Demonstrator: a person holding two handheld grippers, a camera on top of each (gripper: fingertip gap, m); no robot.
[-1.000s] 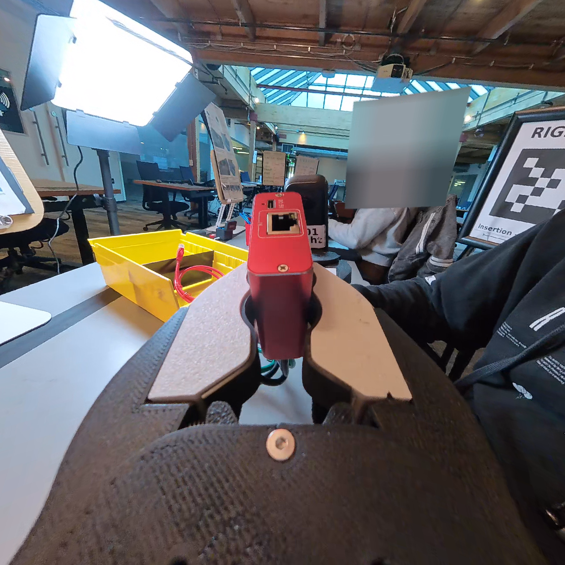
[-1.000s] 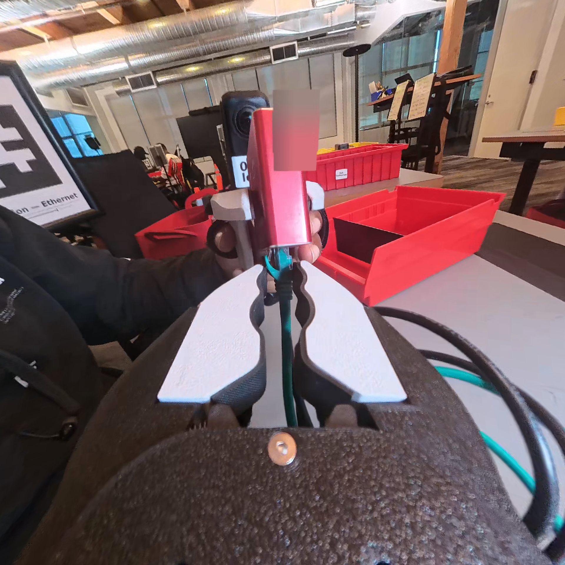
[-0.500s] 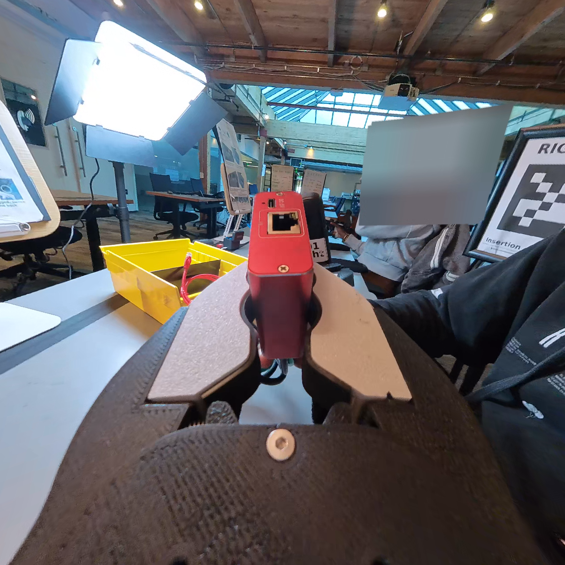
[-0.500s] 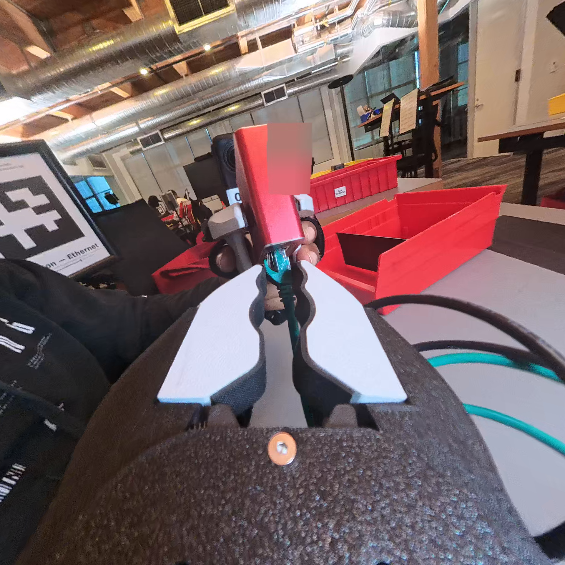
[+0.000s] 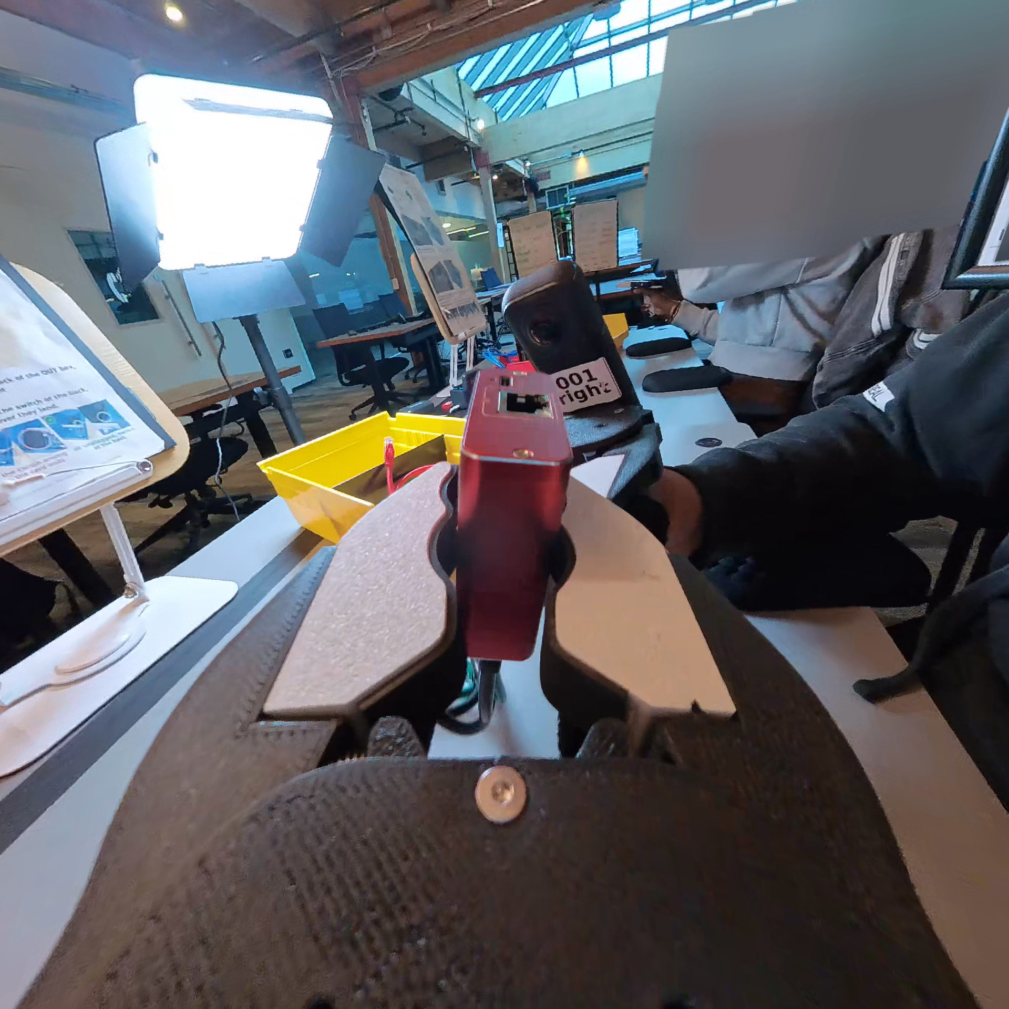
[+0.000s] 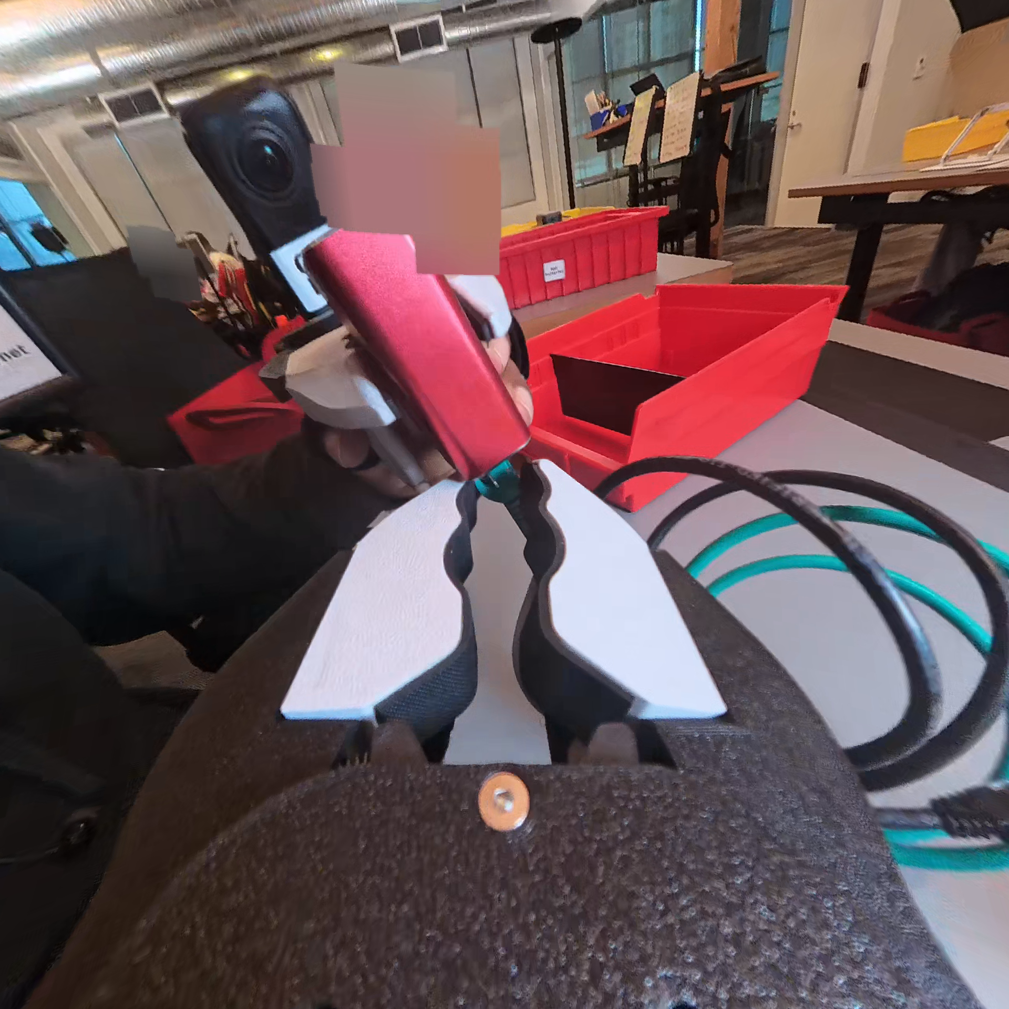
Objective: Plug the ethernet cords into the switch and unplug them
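Note:
My left gripper (image 5: 510,491) is shut on a red switch (image 5: 510,546) and holds it upright above the table. An empty port faces up at the switch's top. A green and a black cord hang from its lower end. In the right wrist view the switch (image 6: 420,355) leans left. My right gripper (image 6: 499,483) is shut on the green plug (image 6: 494,483), which sits in the switch's lower end. The green cord (image 6: 819,568) and black cord (image 6: 901,600) loop over the table to the right.
A yellow bin (image 5: 327,480) with a red cord (image 5: 398,469) stands at the back left. A red bin (image 6: 710,393) lies behind the cords. A paper sheet on a stand (image 5: 54,409) is at the left. A seated person (image 5: 791,338) is beyond the grey table (image 5: 819,682). Some 5 centimetres of space lies between my two pairs of fingers.
The switch has tilted and come lower and nearer the right gripper. The green cord no longer runs down between the right fingers; only the plug sits at their tips.

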